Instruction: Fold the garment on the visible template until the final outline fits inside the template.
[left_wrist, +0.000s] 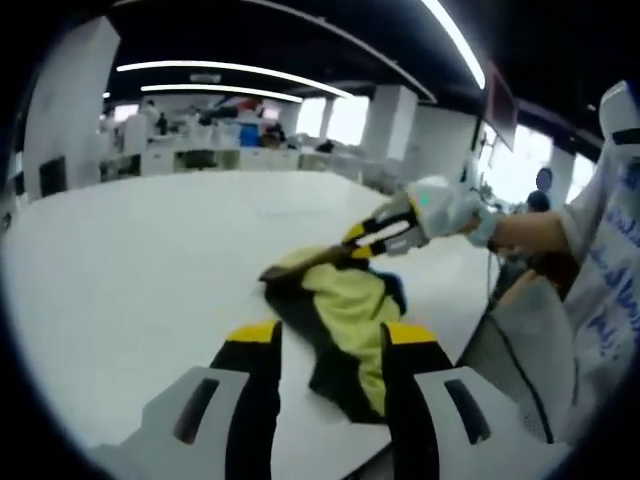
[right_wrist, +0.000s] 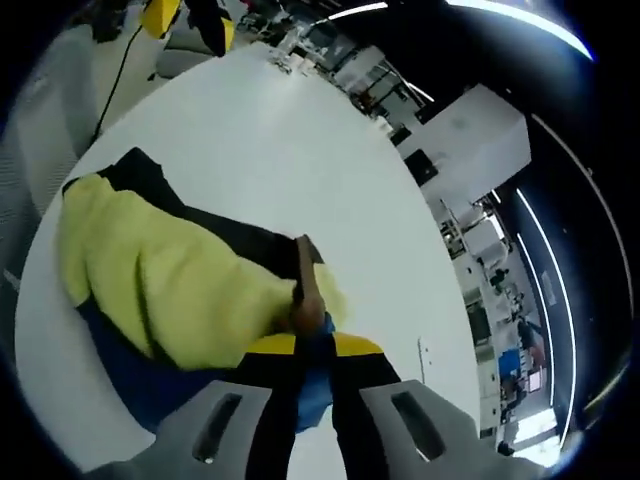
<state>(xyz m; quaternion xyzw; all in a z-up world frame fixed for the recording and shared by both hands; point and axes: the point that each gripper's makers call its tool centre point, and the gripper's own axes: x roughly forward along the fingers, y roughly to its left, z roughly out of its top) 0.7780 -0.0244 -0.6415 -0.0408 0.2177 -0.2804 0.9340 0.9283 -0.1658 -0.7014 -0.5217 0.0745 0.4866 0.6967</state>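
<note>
On the white surface (left_wrist: 130, 270) the garment (left_wrist: 345, 330) lies bunched in a heap of yellow, black and blue cloth near the person's side of it; no template outline can be made out under or around it in either view.

From the left gripper view, the left tool (left_wrist: 330, 345) stands with its jaws parted on either side of the near end of the heap, gripping nothing as far as can be seen; the right tool (left_wrist: 375, 238) reaches in from the right, held by a gloved hand (left_wrist: 445, 205), and is clenched on the far end of the cloth. The right gripper view confirms it: the right tool's jaws are pinched together on a fold of blue and dark fabric at the heap's edge.

My judgement is that the step in hand is opening the heap out; to do it well, the left tool should take the near end, then both should draw apart and low so the cloth spreads flat without dragging off the surface's edge.

As seen from the left tool, the garment's long axis runs from the near end up to the far end at the right tool, leaning slightly left; which end is collar or hem cannot be told.
</note>
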